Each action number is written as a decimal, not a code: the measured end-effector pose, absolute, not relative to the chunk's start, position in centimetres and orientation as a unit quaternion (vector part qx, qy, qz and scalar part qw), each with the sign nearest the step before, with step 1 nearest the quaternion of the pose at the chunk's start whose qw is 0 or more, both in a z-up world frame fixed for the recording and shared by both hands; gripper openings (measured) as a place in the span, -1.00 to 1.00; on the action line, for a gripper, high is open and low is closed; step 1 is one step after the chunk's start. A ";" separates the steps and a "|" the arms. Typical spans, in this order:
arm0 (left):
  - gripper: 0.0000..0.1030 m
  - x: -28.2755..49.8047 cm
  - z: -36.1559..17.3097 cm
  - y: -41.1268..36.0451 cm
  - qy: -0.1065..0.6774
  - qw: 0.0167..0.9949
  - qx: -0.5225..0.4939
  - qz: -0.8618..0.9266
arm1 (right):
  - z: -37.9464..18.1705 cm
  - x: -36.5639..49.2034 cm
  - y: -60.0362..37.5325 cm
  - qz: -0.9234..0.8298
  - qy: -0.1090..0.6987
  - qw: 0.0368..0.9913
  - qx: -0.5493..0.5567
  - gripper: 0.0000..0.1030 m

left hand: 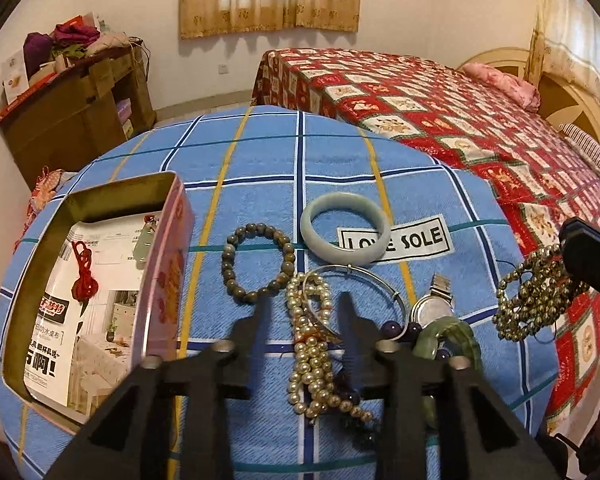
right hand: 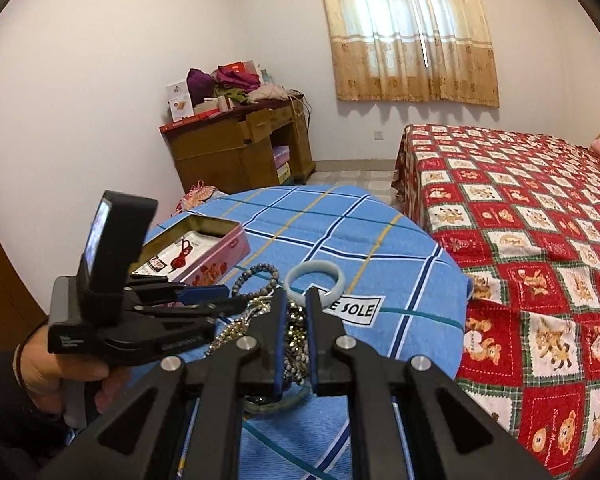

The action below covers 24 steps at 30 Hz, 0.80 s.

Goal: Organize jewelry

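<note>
**Inspector:** Left wrist view first. What stands between the fingers?

**Assistant:** The left gripper (left hand: 304, 308) has its fingers apart, pressing on nothing. A pearl strand (left hand: 314, 360) lies on the blue checked surface (left hand: 260, 152) between them, its long axis running roughly along the fingers, towards the camera. A thin silver bangle (left hand: 352, 280) overlaps its far end.

**Inspector:** And around it?

**Assistant:** A brown bead bracelet (left hand: 258, 262) sits just beyond the left finger; a pale jade bangle (left hand: 346, 228) lies further out. A watch (left hand: 434, 304) and a green carved piece (left hand: 448, 340) lie to the right. The open pink tin (left hand: 172, 264), its floor covered by a printed sheet with a red-corded pendant (left hand: 84, 272) on it, stands at the left.

**Inspector:** The right hand's tool?

**Assistant:** At the frame's right edge, the right gripper (left hand: 580, 264) carries a cluster of golden beads (left hand: 536, 292) hanging clear of the surface.

**Inspector:** Right wrist view.

**Assistant:** Those fingers are clamped on the golden beads (right hand: 296, 344), which hang between them. The left gripper (right hand: 220, 300) shows to the left, held by a hand (right hand: 52, 376), with the tin (right hand: 216, 256) beyond it.

**Inspector:** Judgement?

**Assistant:** The left gripper is nearer the pearls; closing on them looks the likely next move.
</note>
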<state>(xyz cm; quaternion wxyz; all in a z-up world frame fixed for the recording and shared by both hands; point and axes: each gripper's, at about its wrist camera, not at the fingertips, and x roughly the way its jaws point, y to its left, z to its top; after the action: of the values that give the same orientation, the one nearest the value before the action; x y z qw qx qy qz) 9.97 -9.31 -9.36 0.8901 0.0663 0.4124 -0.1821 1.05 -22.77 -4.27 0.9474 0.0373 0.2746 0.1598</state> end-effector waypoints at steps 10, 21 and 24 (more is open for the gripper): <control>0.11 8.2 -9.5 -8.5 0.412 0.891 0.067 -0.180 | -4.1 0.5 -22.8 0.161 0.269 0.949 0.040 -0.79; -0.13 8.1 -10.9 -9.7 0.420 0.884 0.103 -0.180 | -4.4 0.5 -22.2 0.166 0.272 0.947 0.038 -0.79; -0.35 8.7 -10.9 -9.4 0.426 0.882 0.087 -0.181 | -4.5 0.6 -22.3 0.166 0.273 0.947 0.038 -0.79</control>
<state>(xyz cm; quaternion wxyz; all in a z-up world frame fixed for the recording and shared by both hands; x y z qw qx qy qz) 8.68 -9.44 -10.86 0.8821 0.0868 0.4262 -0.1809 0.56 -22.29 -4.53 0.9469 0.0383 0.2730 0.1656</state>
